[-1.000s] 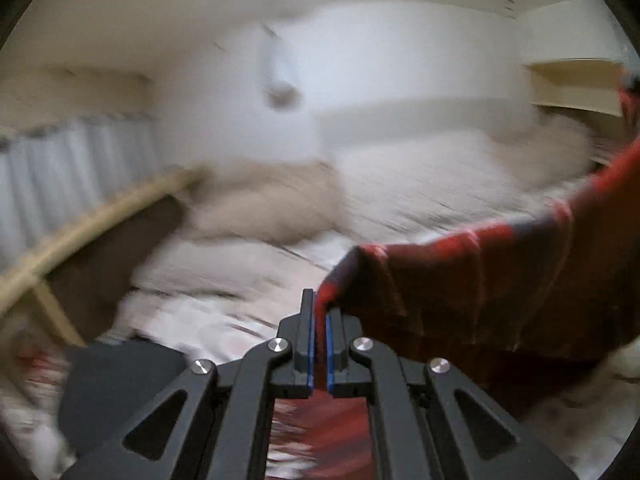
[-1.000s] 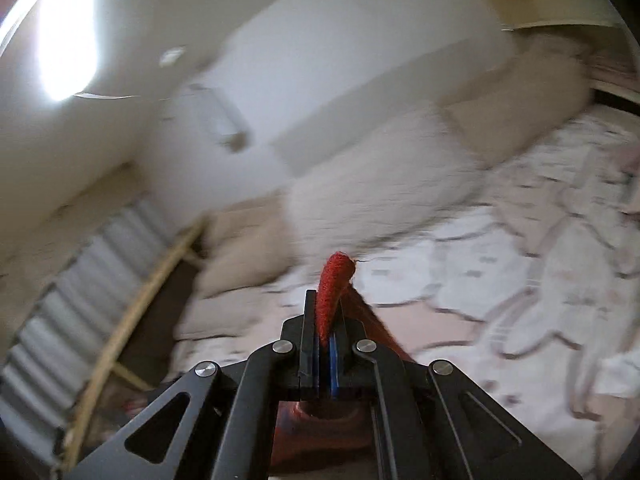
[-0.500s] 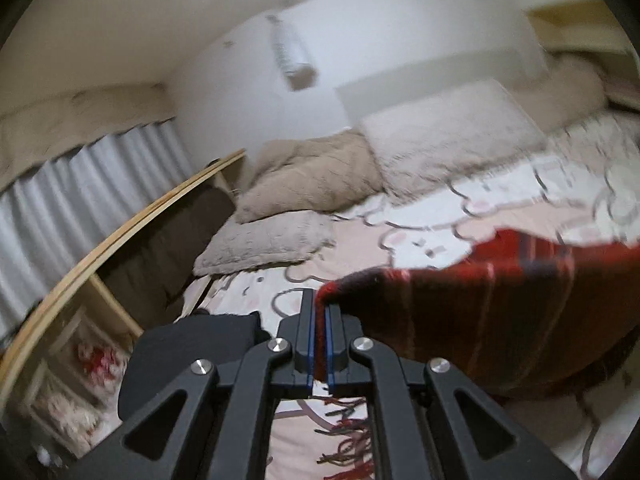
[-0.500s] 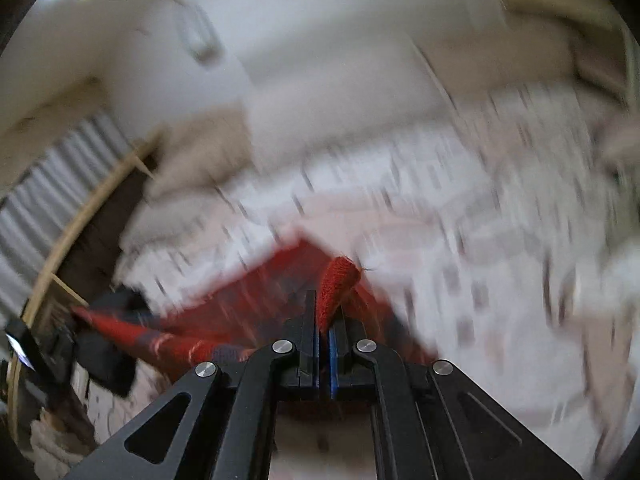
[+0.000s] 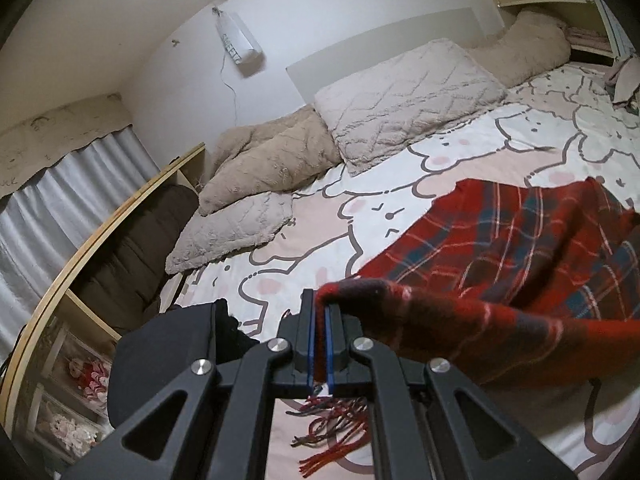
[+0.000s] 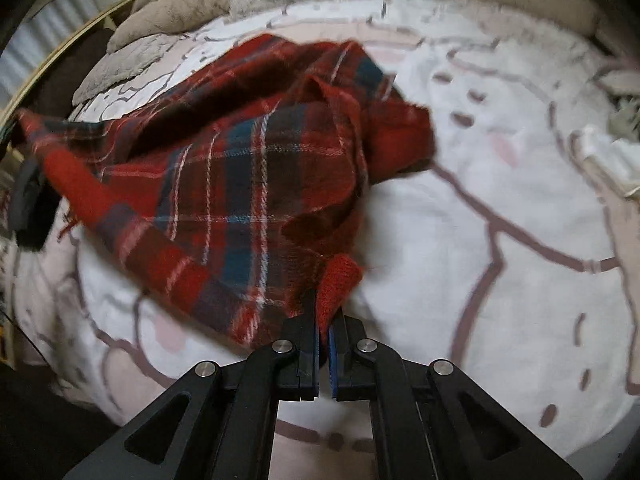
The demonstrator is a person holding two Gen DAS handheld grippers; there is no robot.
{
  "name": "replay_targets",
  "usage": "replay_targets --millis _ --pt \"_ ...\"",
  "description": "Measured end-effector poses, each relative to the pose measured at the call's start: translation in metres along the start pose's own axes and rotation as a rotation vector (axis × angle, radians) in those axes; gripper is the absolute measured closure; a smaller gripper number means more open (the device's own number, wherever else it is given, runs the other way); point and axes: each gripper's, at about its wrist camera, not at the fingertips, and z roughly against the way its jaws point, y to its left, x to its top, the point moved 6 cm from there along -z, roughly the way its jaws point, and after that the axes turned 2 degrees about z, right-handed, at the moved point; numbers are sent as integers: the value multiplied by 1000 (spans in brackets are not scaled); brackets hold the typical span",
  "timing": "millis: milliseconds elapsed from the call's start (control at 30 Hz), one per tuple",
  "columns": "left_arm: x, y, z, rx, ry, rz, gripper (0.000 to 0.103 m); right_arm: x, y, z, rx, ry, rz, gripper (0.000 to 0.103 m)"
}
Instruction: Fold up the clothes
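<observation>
Left wrist view: left gripper (image 5: 319, 322) clenched on a corner of the red plaid scarf (image 5: 500, 248), right gripper (image 6: 323, 316) clamped on another corner. Scarf draped half-spread over the bed (image 6: 500, 280); soft, floppy, light, likely best held at corners.

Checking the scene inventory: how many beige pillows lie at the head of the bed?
4: one small lowest left, one crumpled above it, one large quilted centre, one far right. Others may be hidden.

You face a bed with a cartoon-print sheet (image 5: 460, 152); beige pillows (image 5: 404, 100) at the far end, grey curtain (image 5: 60, 216) far left.
</observation>
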Motion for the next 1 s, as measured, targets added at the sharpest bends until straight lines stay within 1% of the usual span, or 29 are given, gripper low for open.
replay_targets --millis 100,200,233,267,300,333,367,467,500,533,567,600,667,733,767,800,833,867,900,933,1000 --pt "-4 -1 -2 -15 10 4 98 -17 3 12 -36 -27 71 99" --pt "-10 -3 -7 -21 39 0 98 -33 4 15 -49 -21 119 99" --pt "-13 -4 -9 -19 48 -7 98 -37 4 16 -52 -19 125 96" --pt "-15 -5 -11 -17 57 -14 98 -41 3 16 -58 -15 122 78" --pt "-18 -7 -14 -16 66 -20 98 -45 -1 16 -69 -11 105 36" --pt "-21 -8 -16 -19 78 -25 98 -48 -4 16 -76 -13 88 15" --pt "-23 -10 -19 -22 89 -30 98 -49 -6 16 -79 -26 70 3" --pt "-32 -17 -24 -27 107 -64 98 -46 -18 23 -95 -60 46 3" --pt "-34 -18 -25 -31 110 -69 98 -45 -21 29 -124 -88 69 3" --pt "-35 -18 -26 -34 113 -74 98 -44 -21 36 -172 -123 128 3" --pt "-37 -19 -27 -36 116 -78 98 -43 -17 42 -223 -156 213 3" --pt "-38 -19 -28 -40 119 -78 98 -43 -9 46 -281 -196 335 3" --pt "-39 -20 -28 -51 116 -79 98 -51 13 50 -397 -269 638 3" --pt "-41 -20 -25 -63 105 -89 98 -67 34 42 -460 -291 920 4" --pt "-43 -20 -24 -66 96 -99 98 -77 40 35 -463 -283 1018 12" --pt "-44 -20 -22 -64 87 -109 98 -86 43 28 -461 -266 1095 26" --pt "-48 -21 -20 -49 71 -132 98 -95 45 19 -462 -242 1159 32" --pt "-51 -21 -19 -34 56 -156 98 -102 46 9 -460 -216 1211 41" --pt "-54 -22 -17 -19 42 -181 98 -106 44 0 -455 -188 1247 45" --pt "-60 -25 -17 -12 35 -214 98 -110 42 -9 -459 -174 1281 45" --pt "-68 -29 -16 -8 32 -261 98 -116 43 -16 -492 -207 1360 45"
